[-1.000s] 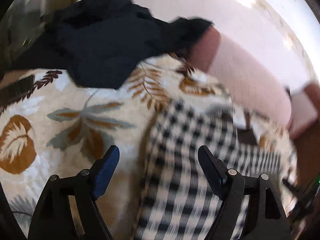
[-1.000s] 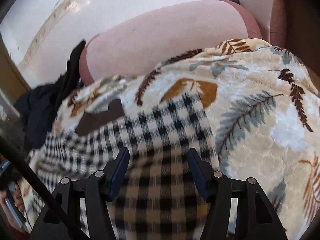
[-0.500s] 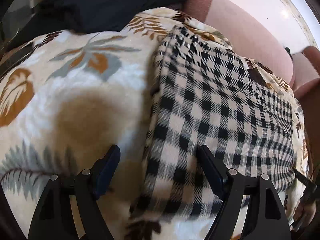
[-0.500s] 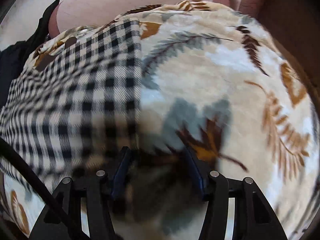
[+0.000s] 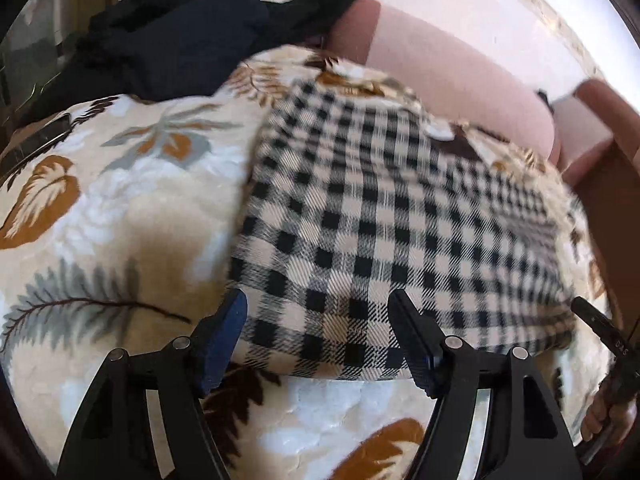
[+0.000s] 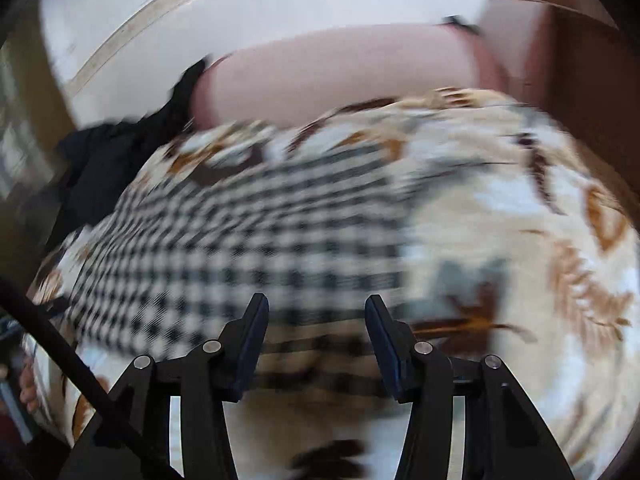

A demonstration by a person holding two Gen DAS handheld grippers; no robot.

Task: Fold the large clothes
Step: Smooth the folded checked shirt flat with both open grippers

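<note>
A black-and-cream checked garment (image 5: 380,216) lies spread flat as a rough rectangle on a leaf-print blanket (image 5: 100,208), its near hem running across the lower part of both wrist views (the right wrist view is heavily motion-blurred, so its weave and edges smear there). In the right wrist view the same garment (image 6: 248,248) fills the left and middle of the frame, with the blanket (image 6: 520,240) showing bare to its right.

The left gripper (image 5: 318,336) sits over the garment's near left corner, jaws wide apart and holding nothing; the hem passes between the fingers. The right gripper (image 6: 316,340) is likewise spread open and empty, its fingers framing the near hem close to the garment's right edge. Whether either gripper touches the cloth cannot be told.

Beyond the blanket rises a pink cushioned backrest (image 5: 460,80), with a pile of dark clothing (image 5: 180,36) heaped at the blanket's far left. A pale wall (image 6: 280,4) stands behind the backrest.
</note>
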